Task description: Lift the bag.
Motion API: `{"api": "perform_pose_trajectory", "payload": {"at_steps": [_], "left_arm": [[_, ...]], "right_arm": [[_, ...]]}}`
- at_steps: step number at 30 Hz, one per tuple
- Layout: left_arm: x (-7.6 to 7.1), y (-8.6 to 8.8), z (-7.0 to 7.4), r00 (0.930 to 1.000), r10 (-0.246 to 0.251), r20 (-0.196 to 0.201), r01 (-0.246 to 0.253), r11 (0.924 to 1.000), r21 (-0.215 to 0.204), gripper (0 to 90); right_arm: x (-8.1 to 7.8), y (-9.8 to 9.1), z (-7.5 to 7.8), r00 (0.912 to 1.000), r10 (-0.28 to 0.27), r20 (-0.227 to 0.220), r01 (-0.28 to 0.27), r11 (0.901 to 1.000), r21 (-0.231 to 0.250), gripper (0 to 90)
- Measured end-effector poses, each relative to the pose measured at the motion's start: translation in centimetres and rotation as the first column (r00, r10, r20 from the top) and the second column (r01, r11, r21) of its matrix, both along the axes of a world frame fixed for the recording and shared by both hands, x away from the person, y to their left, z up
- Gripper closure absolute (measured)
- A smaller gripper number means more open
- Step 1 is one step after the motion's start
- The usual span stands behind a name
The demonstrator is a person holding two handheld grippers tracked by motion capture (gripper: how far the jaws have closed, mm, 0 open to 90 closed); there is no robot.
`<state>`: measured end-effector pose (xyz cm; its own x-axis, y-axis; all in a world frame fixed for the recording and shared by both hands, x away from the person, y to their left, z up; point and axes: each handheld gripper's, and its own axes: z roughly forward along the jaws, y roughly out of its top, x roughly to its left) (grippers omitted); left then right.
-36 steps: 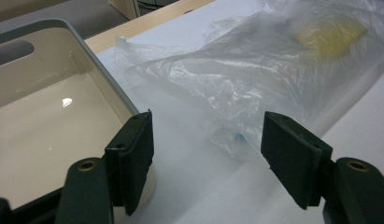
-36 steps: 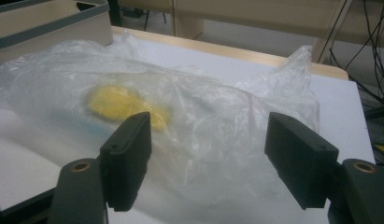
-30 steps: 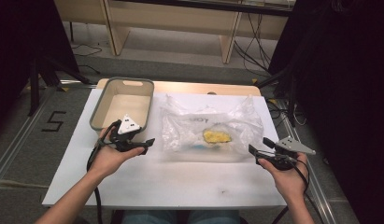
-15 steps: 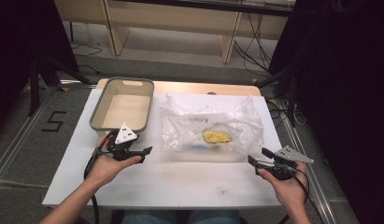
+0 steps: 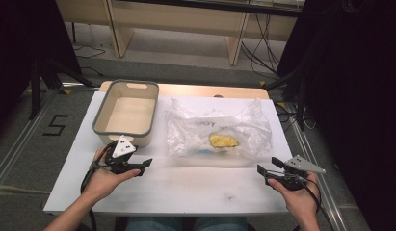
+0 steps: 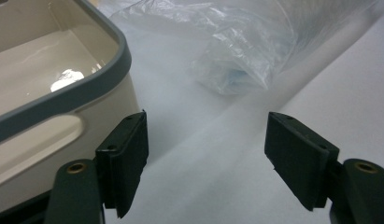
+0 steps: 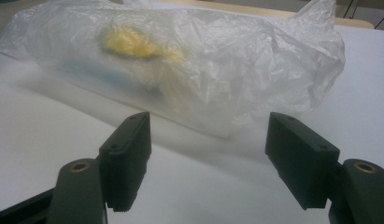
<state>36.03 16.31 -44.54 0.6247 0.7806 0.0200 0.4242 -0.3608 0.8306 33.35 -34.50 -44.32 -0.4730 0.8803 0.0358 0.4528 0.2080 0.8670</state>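
Observation:
A crumpled clear plastic bag (image 5: 217, 130) lies mid-table with a yellow object (image 5: 223, 140) inside it. My left gripper (image 5: 143, 166) hovers low over the white table, left of the bag's near corner and just in front of the beige bin (image 5: 127, 111). Its jaws stand open and have just been opening a little further, with nothing between them. In the left gripper view the left gripper (image 6: 206, 158) points past the bin (image 6: 54, 98) toward the bag (image 6: 245, 51). My right gripper (image 5: 267, 166) is open near the bag's right front corner. In the right gripper view the right gripper (image 7: 208, 158) faces the bag (image 7: 217, 60) and the yellow object (image 7: 129, 42).
The bin has a grey rim (image 6: 105, 74) and nothing in it. The white table top (image 5: 195, 187) stretches along the front edge between my hands. Cables trail from both grippers toward the person.
Both hands have drawn back toward the table's near edge and sunk lower. The bag and the bin have not moved.

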Motion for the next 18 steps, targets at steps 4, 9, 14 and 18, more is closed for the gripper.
{"api": "perform_pose_trajectory", "payload": {"at_steps": [4, 9, 14, 18], "left_arm": [[-0.5, 0.7, -0.4, 0.9998, 0.018, -0.001, -0.018, 0.9997, -0.013, 30.0], [-0.9, 0.8, -1.1, 0.9998, 0.020, -0.006, -0.020, 0.9998, -0.002, 29.7], [-0.9, 0.5, -1.2, 0.9998, 0.020, -0.001, -0.020, 0.9998, -0.002, 28.8], [-0.8, 0.5, -1.3, 0.9997, 0.024, -0.004, -0.024, 0.9997, -0.002, 28.7]], "right_arm": [[-0.1, -0.2, -0.1, 1.0000, -0.002, 0.000, 0.002, 1.0000, -0.002, 32.3], [-0.1, -0.3, -0.4, 0.9999, -0.012, 0.001, 0.012, 0.9999, 0.001, 32.3], [-0.2, -0.4, -0.7, 0.9999, -0.011, 0.002, 0.011, 0.9999, 0.005, 32.3], [-0.2, -0.5, -0.7, 0.9999, -0.014, 0.006, 0.014, 0.9998, 0.011, 32.3]]}}
